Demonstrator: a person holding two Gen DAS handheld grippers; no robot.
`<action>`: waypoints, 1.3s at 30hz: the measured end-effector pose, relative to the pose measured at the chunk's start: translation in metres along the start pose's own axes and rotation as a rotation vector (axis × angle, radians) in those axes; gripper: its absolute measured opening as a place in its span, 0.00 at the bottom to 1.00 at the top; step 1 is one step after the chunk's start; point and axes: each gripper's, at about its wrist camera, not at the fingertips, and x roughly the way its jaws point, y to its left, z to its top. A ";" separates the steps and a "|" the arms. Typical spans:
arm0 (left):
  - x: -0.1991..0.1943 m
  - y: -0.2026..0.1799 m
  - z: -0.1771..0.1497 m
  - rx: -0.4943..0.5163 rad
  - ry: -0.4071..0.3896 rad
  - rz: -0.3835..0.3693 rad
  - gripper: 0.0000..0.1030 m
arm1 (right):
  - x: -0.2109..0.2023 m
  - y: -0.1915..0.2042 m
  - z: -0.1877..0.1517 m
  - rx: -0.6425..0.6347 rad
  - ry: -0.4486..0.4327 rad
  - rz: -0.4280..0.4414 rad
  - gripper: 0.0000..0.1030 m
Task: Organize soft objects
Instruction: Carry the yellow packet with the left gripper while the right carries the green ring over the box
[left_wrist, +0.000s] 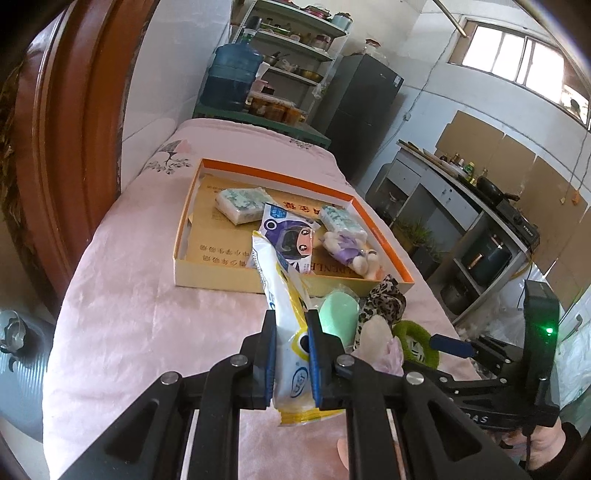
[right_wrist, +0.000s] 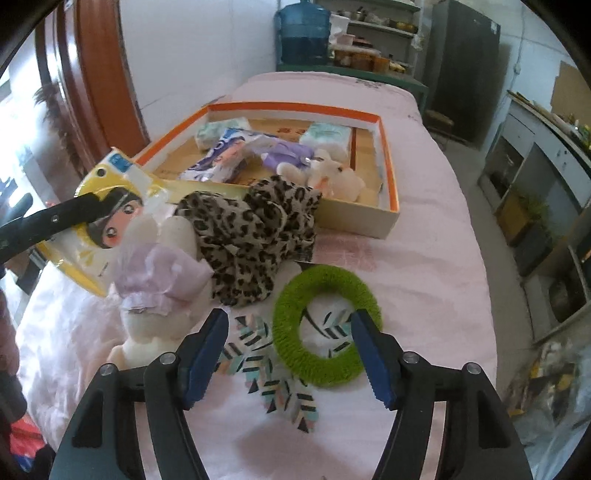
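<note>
The left gripper is pinching a yellow tissue pack for boxing in the orange-rimmed box while the right gripper is hanging spread over the green ring

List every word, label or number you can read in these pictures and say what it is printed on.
"AS": end of a white word on the black body of the right tool; the rest is hidden.
Shallow orange-rimmed cardboard box: Chinese characters and Latin capitals on its floor, too distorted to read.
Yellow-and-white plastic tissue pack in the left tool: blue logo, blurred.
Purple cartoon pack: print too small.
</note>
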 end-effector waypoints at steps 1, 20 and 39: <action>0.000 0.000 0.000 -0.001 0.002 0.000 0.15 | 0.003 0.000 0.000 -0.006 0.001 -0.008 0.69; -0.010 -0.001 0.009 0.004 -0.037 -0.011 0.15 | -0.014 -0.002 0.015 0.023 -0.035 0.045 0.12; -0.015 -0.009 0.043 0.032 -0.100 -0.002 0.15 | -0.052 0.014 0.062 -0.052 -0.161 0.067 0.12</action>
